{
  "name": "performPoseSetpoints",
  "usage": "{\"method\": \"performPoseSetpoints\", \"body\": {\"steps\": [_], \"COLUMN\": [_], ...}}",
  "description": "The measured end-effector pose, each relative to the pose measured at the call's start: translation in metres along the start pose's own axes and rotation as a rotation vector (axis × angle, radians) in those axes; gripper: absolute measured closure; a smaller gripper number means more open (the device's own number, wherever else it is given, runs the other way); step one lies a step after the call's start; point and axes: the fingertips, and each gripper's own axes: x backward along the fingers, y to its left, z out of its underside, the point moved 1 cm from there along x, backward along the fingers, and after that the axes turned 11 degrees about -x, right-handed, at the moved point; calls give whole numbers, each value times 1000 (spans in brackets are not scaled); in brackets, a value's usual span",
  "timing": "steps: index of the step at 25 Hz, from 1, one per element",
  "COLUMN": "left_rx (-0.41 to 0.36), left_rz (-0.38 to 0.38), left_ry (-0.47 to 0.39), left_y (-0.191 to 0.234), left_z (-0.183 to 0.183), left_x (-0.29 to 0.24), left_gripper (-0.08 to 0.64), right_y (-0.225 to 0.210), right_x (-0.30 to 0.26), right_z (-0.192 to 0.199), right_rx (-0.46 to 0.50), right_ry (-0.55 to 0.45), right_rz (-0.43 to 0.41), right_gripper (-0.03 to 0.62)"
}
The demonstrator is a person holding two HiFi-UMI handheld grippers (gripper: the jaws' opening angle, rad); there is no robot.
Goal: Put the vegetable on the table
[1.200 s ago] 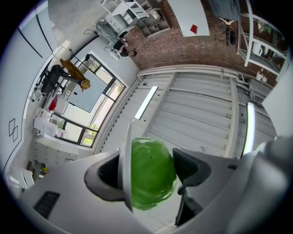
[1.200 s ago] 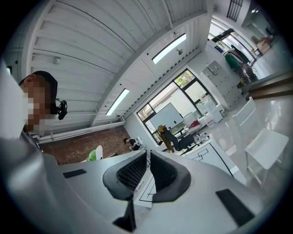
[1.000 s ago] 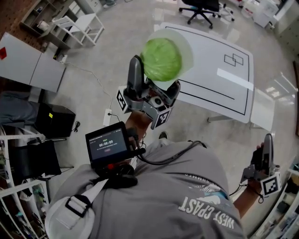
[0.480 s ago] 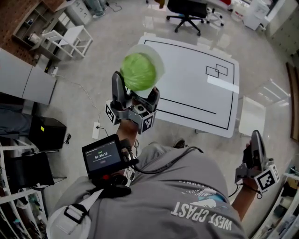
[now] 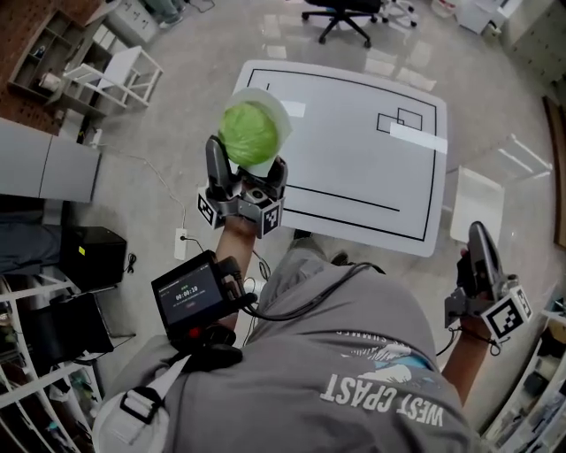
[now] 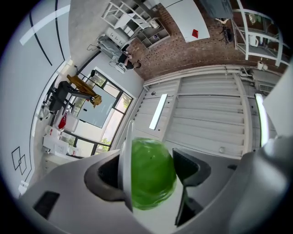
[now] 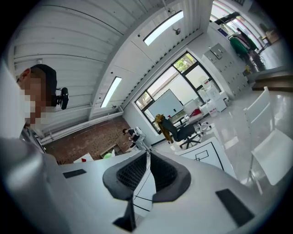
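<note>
A round green cabbage (image 5: 247,133) sits pressed against a white plate (image 5: 271,103), and both are held up between the jaws of my left gripper (image 5: 246,157), beside the near left corner of the white table (image 5: 354,146). In the left gripper view the plate's edge (image 6: 124,164) lies against the left pad and the cabbage (image 6: 152,173) against the right pad; the left gripper (image 6: 151,170) is shut on them. My right gripper (image 5: 478,234) hangs low at the person's right side, away from the table. Its jaws (image 7: 147,157) are shut with nothing between them.
The table carries black outline markings and white tape strips (image 5: 416,137). A black office chair (image 5: 349,9) stands beyond it, white shelving (image 5: 115,66) at far left, a black box (image 5: 93,257) on the floor, a white panel (image 5: 478,203) right of the table. A small screen (image 5: 190,296) hangs at the person's chest.
The left gripper with the cabbage and plate has drifted left and down in the head view, and the whole table has come into sight. The right gripper has hardly shifted.
</note>
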Motion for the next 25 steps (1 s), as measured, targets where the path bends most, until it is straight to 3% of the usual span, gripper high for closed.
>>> {"method": "performPoseSetpoints", "body": {"steps": [10, 21, 25], "left_rx": [43, 77, 83], "left_rz": [-79, -325, -426], "left_ry": [98, 138, 158], "left_y": [110, 262, 285], "left_z": [-20, -60, -61], "left_x": [12, 46, 84], "left_gripper": [233, 238, 238], "right_y": [-27, -53, -50], "right_x": [-40, -98, -91], "right_z": [-4, -16, -1], "right_rx": [-60, -113, -123], "right_ry": [-34, -44, -57], "right_rz": [73, 183, 211], "right_gripper": [583, 583, 583]}}
